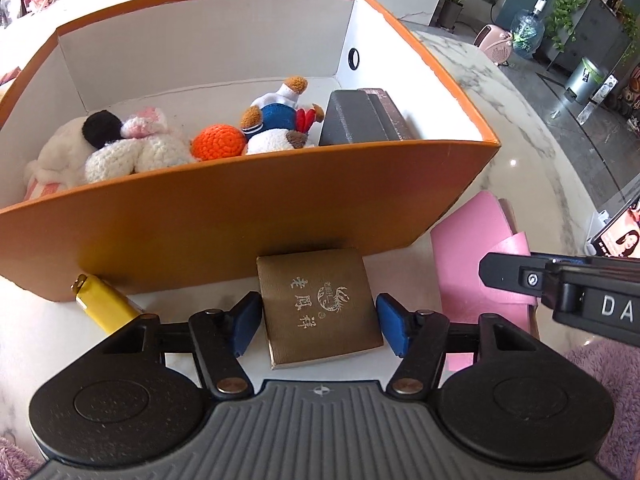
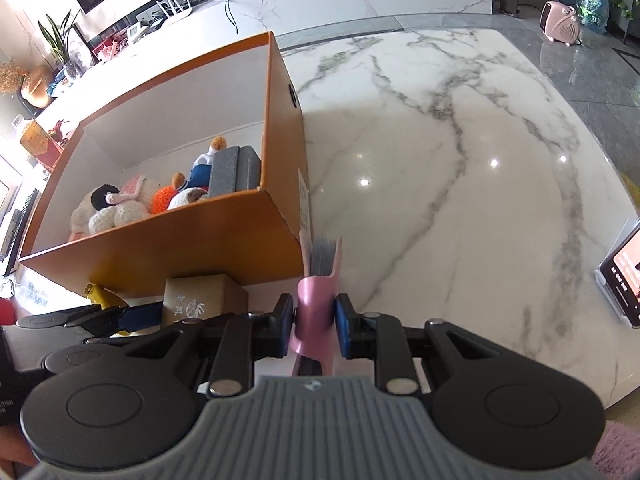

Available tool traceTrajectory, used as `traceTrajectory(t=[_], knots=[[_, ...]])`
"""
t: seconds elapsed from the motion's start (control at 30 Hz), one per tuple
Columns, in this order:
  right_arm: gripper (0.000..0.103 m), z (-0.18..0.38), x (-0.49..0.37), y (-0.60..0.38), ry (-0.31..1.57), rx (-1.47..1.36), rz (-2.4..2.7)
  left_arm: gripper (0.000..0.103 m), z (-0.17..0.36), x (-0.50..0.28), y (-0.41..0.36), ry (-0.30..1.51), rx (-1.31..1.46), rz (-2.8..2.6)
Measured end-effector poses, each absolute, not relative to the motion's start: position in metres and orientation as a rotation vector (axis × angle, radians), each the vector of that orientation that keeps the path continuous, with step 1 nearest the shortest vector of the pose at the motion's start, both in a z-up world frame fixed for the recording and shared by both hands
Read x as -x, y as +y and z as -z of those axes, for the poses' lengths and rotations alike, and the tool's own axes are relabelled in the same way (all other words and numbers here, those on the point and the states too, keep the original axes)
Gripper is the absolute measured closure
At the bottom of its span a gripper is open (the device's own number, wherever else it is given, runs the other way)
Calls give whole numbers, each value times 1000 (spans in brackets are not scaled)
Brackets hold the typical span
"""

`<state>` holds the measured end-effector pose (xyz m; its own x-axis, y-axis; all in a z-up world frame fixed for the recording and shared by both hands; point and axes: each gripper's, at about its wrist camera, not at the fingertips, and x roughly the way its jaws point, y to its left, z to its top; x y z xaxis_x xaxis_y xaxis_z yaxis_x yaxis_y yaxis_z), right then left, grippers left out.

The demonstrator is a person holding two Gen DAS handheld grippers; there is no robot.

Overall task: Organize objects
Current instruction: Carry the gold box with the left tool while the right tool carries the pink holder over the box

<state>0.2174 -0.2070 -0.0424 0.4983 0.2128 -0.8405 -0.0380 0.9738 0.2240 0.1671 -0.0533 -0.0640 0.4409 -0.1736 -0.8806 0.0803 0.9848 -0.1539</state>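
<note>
A big orange box [image 1: 248,216] sat on the white marble table [image 2: 460,152]. Some things were already inside it: knitted soft toys [image 1: 132,152], an orange knitted ball [image 1: 218,142] and a grey case [image 1: 352,120] leaning near the right wall. That part of the tidying looked done.

Three things were still outside, just in front of the box. A small brown gift box [image 1: 320,308] with gold writing lay on the table between the blue pads of the left gripper [image 1: 318,326]. The pads stood apart on each side of it and did not seem to squeeze it yet. The right gripper [image 2: 310,322] was pinched tight on a pink notebook [image 2: 316,300], held up on its edge. A yellow lighter [image 1: 106,304] lay to the left, touched by nothing. These three probably still had to go in.
</note>
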Motion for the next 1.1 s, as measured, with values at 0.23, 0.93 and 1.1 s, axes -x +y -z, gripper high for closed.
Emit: traceTrajectory(t=[0.23, 0.93, 1.1], knots=[[79, 11, -197, -201, 960, -146, -162, 30, 27, -145, -37, 1055, 148, 242], [80, -68, -254, -164, 700, -121, -261, 30, -53, -206, 6, 856, 169, 244], [80, -62, -295, -158, 704, -91, -303, 31, -46, -238, 12, 859, 192, 257]])
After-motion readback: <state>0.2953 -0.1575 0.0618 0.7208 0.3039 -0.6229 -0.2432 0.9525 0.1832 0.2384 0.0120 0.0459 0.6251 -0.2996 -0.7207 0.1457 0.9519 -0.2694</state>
